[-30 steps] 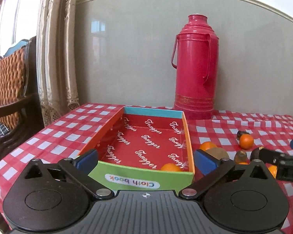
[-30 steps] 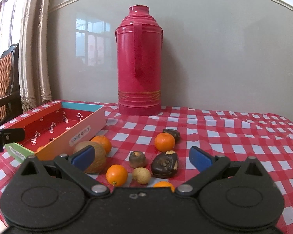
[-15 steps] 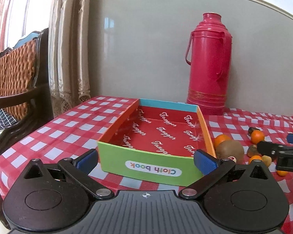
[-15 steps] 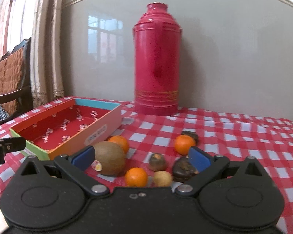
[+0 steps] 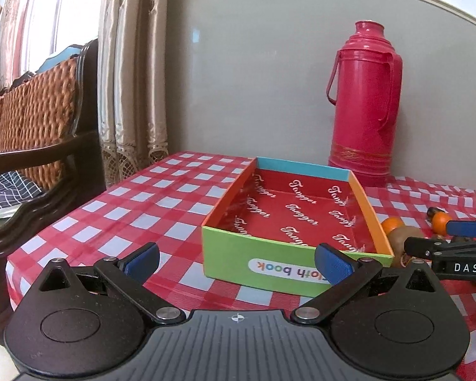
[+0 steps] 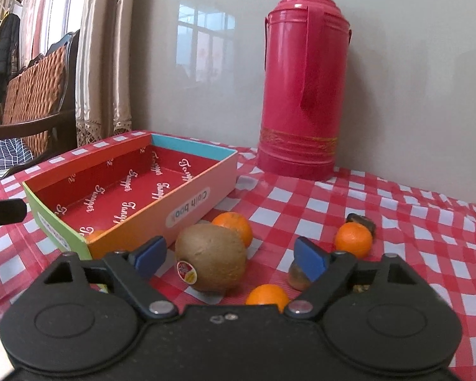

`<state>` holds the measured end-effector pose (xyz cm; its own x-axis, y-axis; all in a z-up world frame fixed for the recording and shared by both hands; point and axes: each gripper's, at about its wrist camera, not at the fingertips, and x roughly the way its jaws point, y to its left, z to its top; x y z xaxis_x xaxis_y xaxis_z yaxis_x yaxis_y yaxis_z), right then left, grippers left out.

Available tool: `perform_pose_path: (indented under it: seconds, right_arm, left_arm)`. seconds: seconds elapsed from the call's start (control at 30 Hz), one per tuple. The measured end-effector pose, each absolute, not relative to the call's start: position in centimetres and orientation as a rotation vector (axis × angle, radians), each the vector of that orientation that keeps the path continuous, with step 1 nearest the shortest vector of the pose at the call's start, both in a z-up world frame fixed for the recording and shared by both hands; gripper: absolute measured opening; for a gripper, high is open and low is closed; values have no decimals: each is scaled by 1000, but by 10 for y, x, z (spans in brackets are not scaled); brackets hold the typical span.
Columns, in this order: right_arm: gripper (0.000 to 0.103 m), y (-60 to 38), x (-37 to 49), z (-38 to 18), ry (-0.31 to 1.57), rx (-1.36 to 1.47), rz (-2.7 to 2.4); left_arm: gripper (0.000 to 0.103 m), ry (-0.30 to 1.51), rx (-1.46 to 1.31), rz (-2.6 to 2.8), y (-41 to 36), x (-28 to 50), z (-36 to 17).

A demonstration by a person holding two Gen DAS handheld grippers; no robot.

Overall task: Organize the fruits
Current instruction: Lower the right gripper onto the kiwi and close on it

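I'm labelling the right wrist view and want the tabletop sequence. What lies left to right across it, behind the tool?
Box → kiwi → far-right orange; the red thermos stands behind, between kiwi and that orange.

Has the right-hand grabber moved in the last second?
Yes. The right gripper has come closer to the kiwi, which now looms between its open jaws, while the red thermos behind it shifted rightward in the right wrist view.

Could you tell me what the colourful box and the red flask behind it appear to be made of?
The box looks like printed cardboard: thin flat walls, folded corners, glossy printed lining. The flask seems to be painted metal or hard plastic; its smooth shiny shell with gold bands leaves that open.
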<state>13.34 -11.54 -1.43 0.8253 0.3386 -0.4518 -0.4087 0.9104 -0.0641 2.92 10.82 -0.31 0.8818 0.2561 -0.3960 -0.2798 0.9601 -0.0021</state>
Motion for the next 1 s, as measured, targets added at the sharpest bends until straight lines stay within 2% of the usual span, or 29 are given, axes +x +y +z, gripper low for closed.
perform_pose_path:
  seconds: [0.27, 0.57, 0.6, 0.67, 1.0]
  right_arm:
    - [73, -106, 143, -21, 493, -168, 410]
    - [62, -104, 150, -24, 529, -165, 408]
    - [60, -103, 150, -25, 533, -170, 411]
    - [50, -101, 149, -25, 532, -170, 428]
    - [48, -103, 143, -19, 502, -186, 404]
  left_arm:
    - [103, 447, -67, 289, 116, 38, -9]
    - [103, 457, -85, 293, 123, 37, -11]
    - [103, 457, -84, 292, 123, 37, -11]
    - [103, 458, -83, 288, 122, 37, -11]
    - [103, 454, -87, 288, 120, 35, -9]
